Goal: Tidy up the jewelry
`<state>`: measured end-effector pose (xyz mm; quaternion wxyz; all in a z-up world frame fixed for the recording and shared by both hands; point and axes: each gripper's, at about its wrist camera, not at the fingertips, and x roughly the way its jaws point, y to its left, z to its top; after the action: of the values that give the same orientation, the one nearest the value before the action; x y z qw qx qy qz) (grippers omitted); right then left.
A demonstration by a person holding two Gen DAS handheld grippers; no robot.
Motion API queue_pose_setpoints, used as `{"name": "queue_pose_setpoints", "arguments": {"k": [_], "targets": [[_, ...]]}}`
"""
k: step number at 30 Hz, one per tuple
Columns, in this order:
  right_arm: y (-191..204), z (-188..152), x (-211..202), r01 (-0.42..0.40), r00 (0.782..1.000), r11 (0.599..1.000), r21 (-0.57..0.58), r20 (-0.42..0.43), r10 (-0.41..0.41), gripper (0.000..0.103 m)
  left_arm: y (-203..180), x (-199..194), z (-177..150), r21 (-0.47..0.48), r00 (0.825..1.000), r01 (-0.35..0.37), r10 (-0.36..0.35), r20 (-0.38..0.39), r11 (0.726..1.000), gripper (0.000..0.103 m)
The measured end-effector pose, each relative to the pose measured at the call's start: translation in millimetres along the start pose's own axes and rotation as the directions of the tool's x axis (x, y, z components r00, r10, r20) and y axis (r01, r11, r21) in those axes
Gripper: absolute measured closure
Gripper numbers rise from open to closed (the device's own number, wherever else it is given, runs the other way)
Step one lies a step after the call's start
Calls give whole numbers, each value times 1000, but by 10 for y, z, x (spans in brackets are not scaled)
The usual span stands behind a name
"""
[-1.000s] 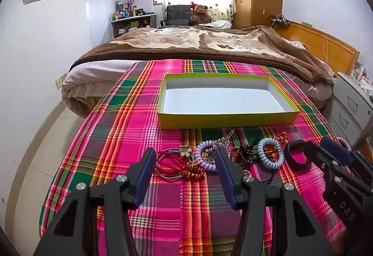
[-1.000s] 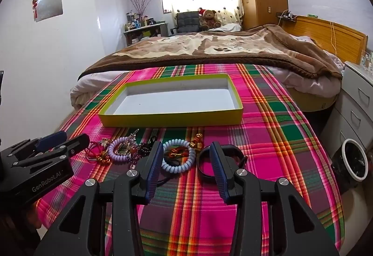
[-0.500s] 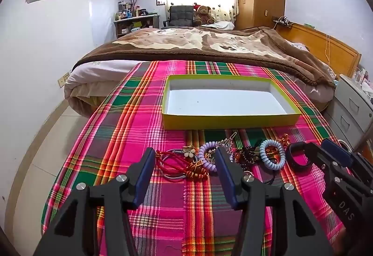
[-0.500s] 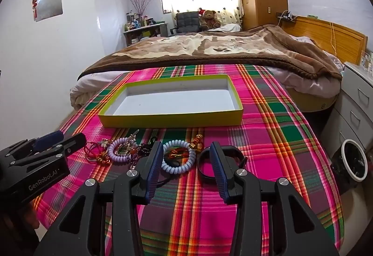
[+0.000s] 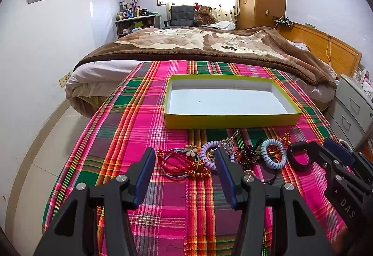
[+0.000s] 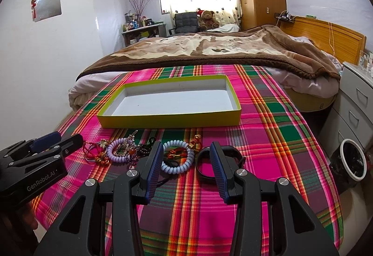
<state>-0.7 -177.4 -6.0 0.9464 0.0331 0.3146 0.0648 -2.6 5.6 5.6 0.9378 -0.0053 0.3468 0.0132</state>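
Evidently we hold the left gripper (image 5: 185, 171) and right gripper (image 6: 186, 162) wide open and empty above the tangled bracelets (image 6: 130, 153) along the plaid cloth's (image 6: 268, 139) near edge, ready to fill the empty yellow-rimmed cardboard tray (image 6: 167, 122) just beyond.

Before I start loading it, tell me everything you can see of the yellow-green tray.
The yellow-green tray is a shallow rectangular box, apparently cardboard, with low yellow-green walls and a plain white inside. It holds nothing but a tiny dark speck on its floor. It lies flat, open side up, on the plaid cloth, long side toward the cameras, just beyond the row of jewelry. No piece of jewelry and neither gripper touches it; a strip of cloth separates its near wall from the nearest pieces.
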Motion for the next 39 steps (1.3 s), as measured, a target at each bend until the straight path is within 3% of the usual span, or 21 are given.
{"name": "queue_pose_setpoints", "arguments": {"k": [39], "targets": [[-17, -6, -16, 4, 1000, 1000, 4, 0, -4, 61, 16, 9, -24, -3, 1000, -4, 4, 0, 1000, 48]]}}
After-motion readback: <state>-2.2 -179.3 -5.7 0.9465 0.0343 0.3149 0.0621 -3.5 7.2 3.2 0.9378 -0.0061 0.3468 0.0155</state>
